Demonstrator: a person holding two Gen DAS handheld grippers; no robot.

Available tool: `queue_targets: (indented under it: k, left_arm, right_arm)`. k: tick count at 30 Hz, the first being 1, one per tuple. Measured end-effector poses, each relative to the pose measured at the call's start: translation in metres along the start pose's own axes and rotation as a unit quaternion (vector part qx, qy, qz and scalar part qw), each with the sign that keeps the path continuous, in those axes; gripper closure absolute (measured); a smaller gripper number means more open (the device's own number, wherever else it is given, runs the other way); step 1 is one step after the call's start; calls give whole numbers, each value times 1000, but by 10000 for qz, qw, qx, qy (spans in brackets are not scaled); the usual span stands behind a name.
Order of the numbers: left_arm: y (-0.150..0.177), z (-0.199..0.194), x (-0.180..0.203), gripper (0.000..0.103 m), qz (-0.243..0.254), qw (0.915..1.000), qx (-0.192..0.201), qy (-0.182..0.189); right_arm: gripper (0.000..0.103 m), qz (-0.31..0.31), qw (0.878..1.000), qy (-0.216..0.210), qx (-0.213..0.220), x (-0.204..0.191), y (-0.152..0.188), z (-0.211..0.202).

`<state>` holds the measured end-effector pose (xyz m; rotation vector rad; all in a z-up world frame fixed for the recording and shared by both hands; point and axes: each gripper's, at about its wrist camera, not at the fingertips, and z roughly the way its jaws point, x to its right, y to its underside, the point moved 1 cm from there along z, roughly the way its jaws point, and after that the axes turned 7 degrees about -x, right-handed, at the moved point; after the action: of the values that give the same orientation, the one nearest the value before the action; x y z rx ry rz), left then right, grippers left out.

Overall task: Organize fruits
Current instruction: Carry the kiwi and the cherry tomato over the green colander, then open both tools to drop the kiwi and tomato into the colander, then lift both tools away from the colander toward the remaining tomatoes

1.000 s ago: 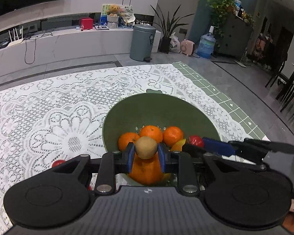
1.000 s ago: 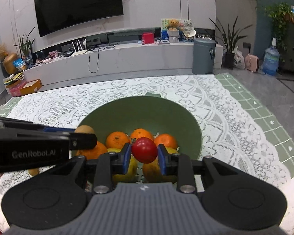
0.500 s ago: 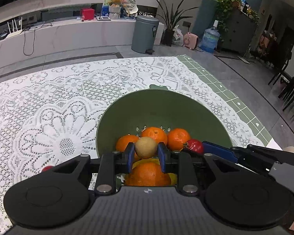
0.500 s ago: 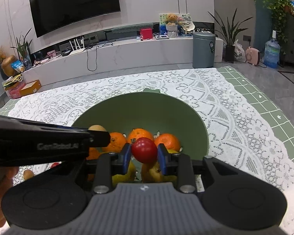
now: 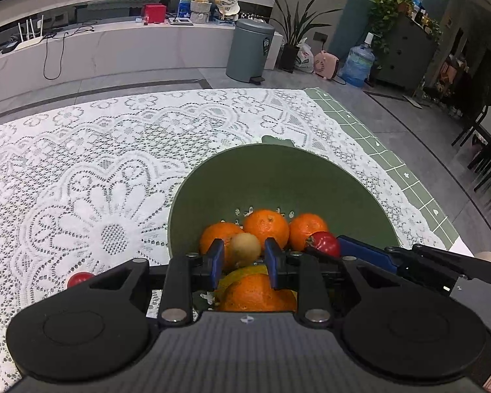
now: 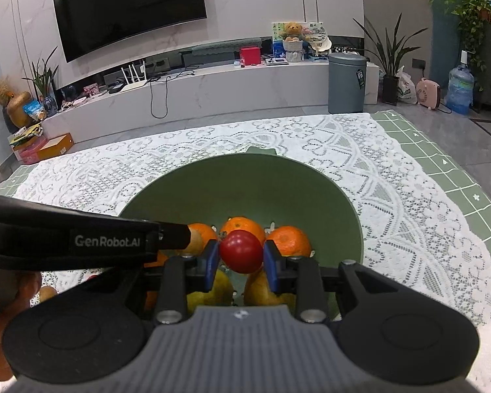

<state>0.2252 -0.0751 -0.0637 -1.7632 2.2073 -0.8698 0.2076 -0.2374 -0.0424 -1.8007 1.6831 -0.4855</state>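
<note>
Green bowl below us, oranges piled inside. Our left gripper jaws are easing apart around the tan fruit; right gripper clamps the red tomato. Let's release low, gently.

White floral lace cloth covers a pale green tabletop gridded in white along its right edge. A matte olive-green bowl holds bright orange mandarins, a tan-yellow fruit and a glossy red tomato between blue-padded black tongs.
</note>
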Motion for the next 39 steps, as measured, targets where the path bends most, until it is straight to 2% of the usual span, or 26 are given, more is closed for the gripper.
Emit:
queue_targets:
  k: [7,13,16,18,20,25,28,31,39]
  left_arm:
    - [1,-5,2,64,25,10000,35,-30]
    - [1,-13,3,63,46,9999,127,-79]
    - [2,-21,6,58,134,9996,220,-147]
    - [2,-28,7,58,181,9993,291,-176]
    - [4,-34,8,57,217,9989,364,-218]
    - [13,-52,8,54,263,9974,544,-386]
    - [19,-64,6,53,210,9967,642,-443]
    - [23,-75,2,52,117,9957,756,-516]
    - [38,-97,-13,48,47,9934,844,-779]
  right_arm:
    - [75,2,10000,-6,11,-1,1,1]
    - [74,38,9999,8,107,0,1,-2]
    - [65,51,9998,11,207,0,1,-6]
    - [64,57,9997,33,246,0,2,-7]
    - [55,75,9995,73,284,0,1,-10]
    - [42,67,9986,151,496,-2,4,-22]
    - [38,-52,9976,219,648,-6,6,-29]
    - [38,-139,9949,424,902,-11,7,-37]
    - [38,77,9893,444,1389,-15,14,-61]
